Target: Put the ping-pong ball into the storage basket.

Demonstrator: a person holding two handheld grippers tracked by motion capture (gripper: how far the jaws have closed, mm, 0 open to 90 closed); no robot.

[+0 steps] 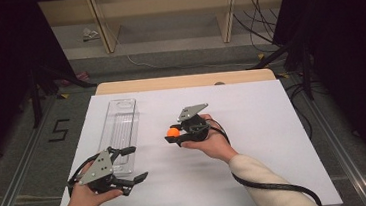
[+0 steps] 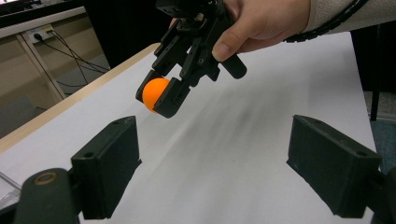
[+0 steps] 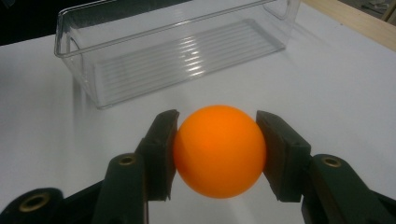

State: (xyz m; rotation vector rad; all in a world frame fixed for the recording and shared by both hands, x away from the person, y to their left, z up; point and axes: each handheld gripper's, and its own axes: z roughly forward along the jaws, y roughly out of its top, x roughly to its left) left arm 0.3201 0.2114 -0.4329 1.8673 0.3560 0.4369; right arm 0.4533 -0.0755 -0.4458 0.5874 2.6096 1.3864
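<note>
The right gripper [image 3: 217, 154] pinched the orange ball [image 3: 218, 150] between its jaws, held above the bench [image 1: 253, 127] to the right of the clear bin [image 1: 119, 133]. The left gripper [image 1: 132, 163] stood open, empty, near the bin's near end. Held only across its round sides, the ball could have squirted out and rolled off the bench.

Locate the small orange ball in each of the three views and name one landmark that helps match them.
High view: the small orange ball is at centre, above the white table cover, in the right gripper.
Left gripper view: the ball is upper left of centre, clamped in the right gripper.
Right gripper view: the ball is low centre, between the two black jaws.
Shared landmark: the right gripper's black jaws around the ball.
</note>
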